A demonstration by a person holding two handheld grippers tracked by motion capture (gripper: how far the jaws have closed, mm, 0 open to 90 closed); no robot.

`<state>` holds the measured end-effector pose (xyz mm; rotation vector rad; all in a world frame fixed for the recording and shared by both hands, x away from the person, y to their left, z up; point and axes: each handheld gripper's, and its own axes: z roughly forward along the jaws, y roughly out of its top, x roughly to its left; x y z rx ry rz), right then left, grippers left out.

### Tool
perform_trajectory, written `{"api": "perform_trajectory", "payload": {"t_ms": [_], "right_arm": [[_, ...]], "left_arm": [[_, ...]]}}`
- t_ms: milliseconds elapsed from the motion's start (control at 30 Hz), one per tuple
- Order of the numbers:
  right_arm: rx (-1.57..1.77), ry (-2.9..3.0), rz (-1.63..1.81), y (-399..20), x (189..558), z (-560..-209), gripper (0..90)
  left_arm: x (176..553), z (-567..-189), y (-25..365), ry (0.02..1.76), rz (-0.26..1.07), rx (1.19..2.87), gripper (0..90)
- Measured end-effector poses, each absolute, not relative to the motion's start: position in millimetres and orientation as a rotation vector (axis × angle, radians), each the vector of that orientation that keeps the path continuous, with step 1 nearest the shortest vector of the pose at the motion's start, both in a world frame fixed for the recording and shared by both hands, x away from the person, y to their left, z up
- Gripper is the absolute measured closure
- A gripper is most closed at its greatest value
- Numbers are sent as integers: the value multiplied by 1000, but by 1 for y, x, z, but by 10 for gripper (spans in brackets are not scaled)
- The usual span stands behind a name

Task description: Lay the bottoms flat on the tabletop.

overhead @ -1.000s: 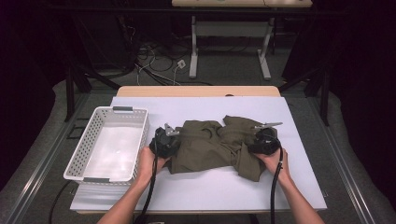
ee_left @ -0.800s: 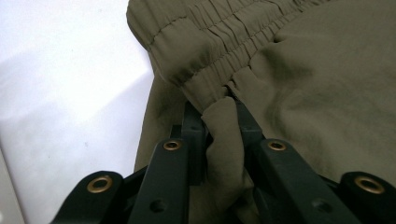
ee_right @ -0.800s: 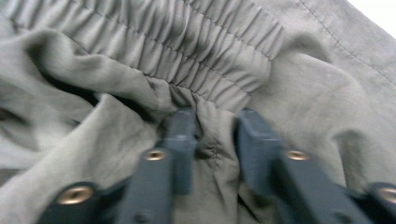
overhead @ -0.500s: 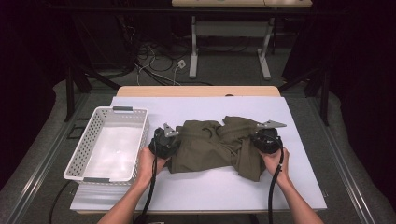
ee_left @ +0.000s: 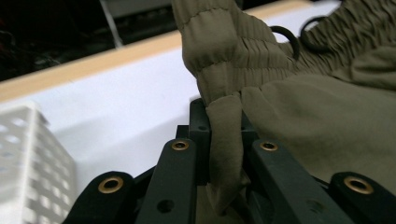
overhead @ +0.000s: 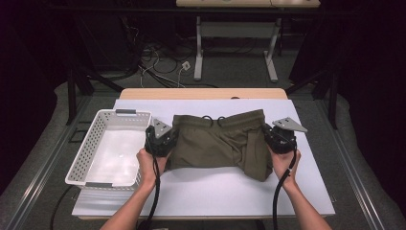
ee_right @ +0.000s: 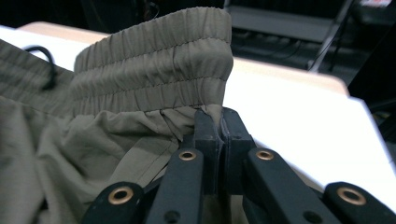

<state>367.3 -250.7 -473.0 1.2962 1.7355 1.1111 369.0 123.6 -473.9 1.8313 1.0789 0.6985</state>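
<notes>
Both hands level, left gripper (overhead: pixel 168 137) and right gripper (overhead: pixel 268 135) clamp the olive shorts (overhead: pixel 218 143), seemingly lifted.

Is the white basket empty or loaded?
Empty: the white basket shows a bare floor; the olive shorts hang beside it.

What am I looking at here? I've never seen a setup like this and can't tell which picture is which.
A person holds a hand-held clamping tool in each hand: left tool, right tool. The wide picture looks down from above the table. The two close-ups come from cameras riding on each tool, looking along its black jaws. Both tools are shut on the waistband ends of olive shorts, stretched between them. A white basket sits at the left.
</notes>
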Motion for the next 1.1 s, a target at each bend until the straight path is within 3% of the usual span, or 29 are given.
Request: {"api": "perform_trajectory", "payload": {"t_ms": [233,600,700,800,833,900,933,1000,1100], "right_arm": [[1313,1627,1118,-252,378,-446,879],[1279,1717,1082,-245,353,-477,879],[1235,1704,1073,-247,366,-453,879],[1177,1620,1032,-246,420,-391,874],[1179,1603,1006,-246,437,-377,853],[1304,1623,816,-243,487,-354,565],[1347,1637,793,-245,496,-354,511],[1412,1696,788,-245,502,-370,477],[1381,1827,825,-241,483,-407,396]], "left_arm": [[378,-460,122,1148,727,1701,849],[368,-484,116,1161,702,1733,848],[385,-458,114,1139,753,1709,848],[439,-401,110,1159,849,1712,836],[466,-383,109,1241,880,1703,790],[490,-372,108,1353,931,1718,539],[496,-373,108,1394,919,1740,428],[490,-391,108,1397,899,1779,269],[468,-423,108,1350,843,1854,195]]}}
